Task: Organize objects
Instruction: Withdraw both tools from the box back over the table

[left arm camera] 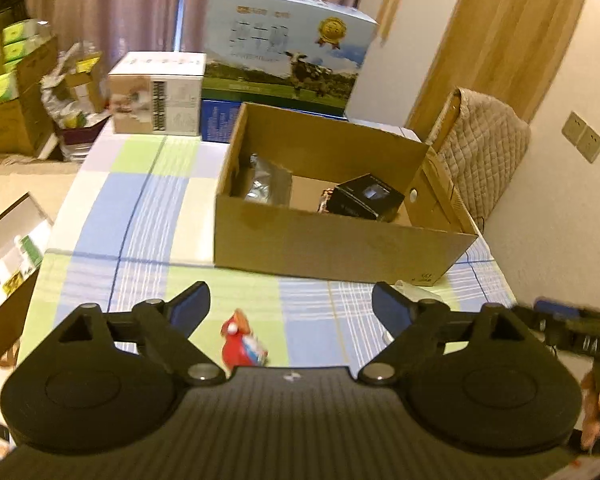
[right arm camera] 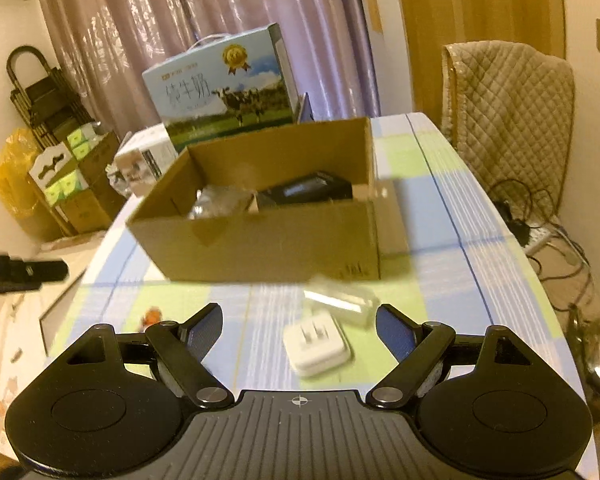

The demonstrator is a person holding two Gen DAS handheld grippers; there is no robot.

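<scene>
An open cardboard box (left arm camera: 332,248) stands on the checked tablecloth; it also shows in the right wrist view (right arm camera: 268,240). Inside lie a black box (left arm camera: 366,198) and a silvery bag (left arm camera: 262,182). My left gripper (left arm camera: 290,300) is open and empty above a small red toy figure (left arm camera: 240,346). My right gripper (right arm camera: 298,318) is open and empty, with a white plug charger (right arm camera: 316,346) and a clear plastic case (right arm camera: 342,300) lying on the cloth between and just beyond its fingers. The red toy shows small at the left (right arm camera: 152,316).
A milk carton with a cow picture (left arm camera: 288,48) and a white box (left arm camera: 158,94) stand behind the cardboard box. A quilted chair (right arm camera: 508,120) stands at the table's right. Cartons are stacked on the floor at the left (left arm camera: 8,92). Cables lie on the floor (right arm camera: 540,232).
</scene>
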